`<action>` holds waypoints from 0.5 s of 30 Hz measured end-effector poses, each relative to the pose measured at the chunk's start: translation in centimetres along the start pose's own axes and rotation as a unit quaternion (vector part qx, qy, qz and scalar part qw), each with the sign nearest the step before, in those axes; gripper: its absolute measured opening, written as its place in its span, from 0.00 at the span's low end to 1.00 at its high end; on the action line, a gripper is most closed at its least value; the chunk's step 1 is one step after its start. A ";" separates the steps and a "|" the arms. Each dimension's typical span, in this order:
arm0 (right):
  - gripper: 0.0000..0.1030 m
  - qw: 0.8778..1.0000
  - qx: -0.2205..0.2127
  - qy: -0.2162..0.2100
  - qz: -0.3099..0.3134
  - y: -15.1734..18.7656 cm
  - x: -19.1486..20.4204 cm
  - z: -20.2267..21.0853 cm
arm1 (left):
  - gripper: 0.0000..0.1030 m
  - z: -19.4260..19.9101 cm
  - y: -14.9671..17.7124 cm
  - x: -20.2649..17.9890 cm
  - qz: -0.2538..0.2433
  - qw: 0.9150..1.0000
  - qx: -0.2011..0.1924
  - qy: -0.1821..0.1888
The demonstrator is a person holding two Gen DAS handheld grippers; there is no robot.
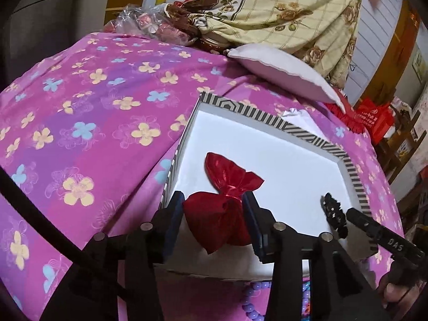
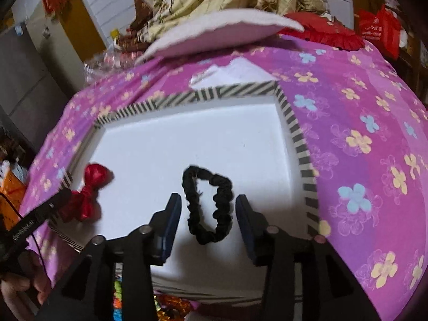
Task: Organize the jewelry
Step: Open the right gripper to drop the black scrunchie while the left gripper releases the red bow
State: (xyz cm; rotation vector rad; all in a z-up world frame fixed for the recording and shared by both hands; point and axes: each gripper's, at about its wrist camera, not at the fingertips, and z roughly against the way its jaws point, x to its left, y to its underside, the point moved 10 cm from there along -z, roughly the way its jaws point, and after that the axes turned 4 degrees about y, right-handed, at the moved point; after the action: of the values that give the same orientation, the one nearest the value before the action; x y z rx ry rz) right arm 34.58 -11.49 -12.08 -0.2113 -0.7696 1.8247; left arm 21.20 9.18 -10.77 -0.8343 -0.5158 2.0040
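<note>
left wrist: tongs [image 1: 214, 208] flanking red pouch [image 1: 219, 219].

Red pouch [image 1: 222, 222], black scrunchie [image 2: 208, 203]
White box [image 1: 267, 144] with black-striped rim; magenta bedspread [image 1: 93, 101] with yellow and blue flowers.

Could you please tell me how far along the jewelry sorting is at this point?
Done: the black scrunchie lies in the striped box, the right claw open around it. In hand: the red pouch sits in the box between the left claw pads. Left: purple beads outside the box.
</note>
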 end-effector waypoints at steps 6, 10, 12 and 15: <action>0.44 0.998 -0.060 0.012 0.006 -0.6 -1.2 4.7 | 0.25 1.2 -0.6 -0.1 0.015 0.999 -0.012 0.025; 0.57 0.994 -0.103 0.016 -0.016 0.7 -3.6 9.2 | 0.25 3.5 0.0 -1.1 0.010 0.998 -0.025 0.061; 0.68 0.993 -0.108 0.027 -0.030 2.3 -5.4 10.9 | 0.26 4.5 1.1 -2.4 -0.010 0.996 -0.018 0.084; 0.68 0.994 -0.094 0.034 -0.041 5.2 -7.6 12.2 | 0.26 5.1 3.5 -4.4 -0.050 0.993 0.008 0.108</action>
State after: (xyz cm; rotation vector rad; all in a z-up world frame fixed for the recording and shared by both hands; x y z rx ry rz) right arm 27.57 -24.25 -7.39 -0.3563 -0.8904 1.6598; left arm 17.22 3.42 -7.86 -0.9824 -0.4075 1.7997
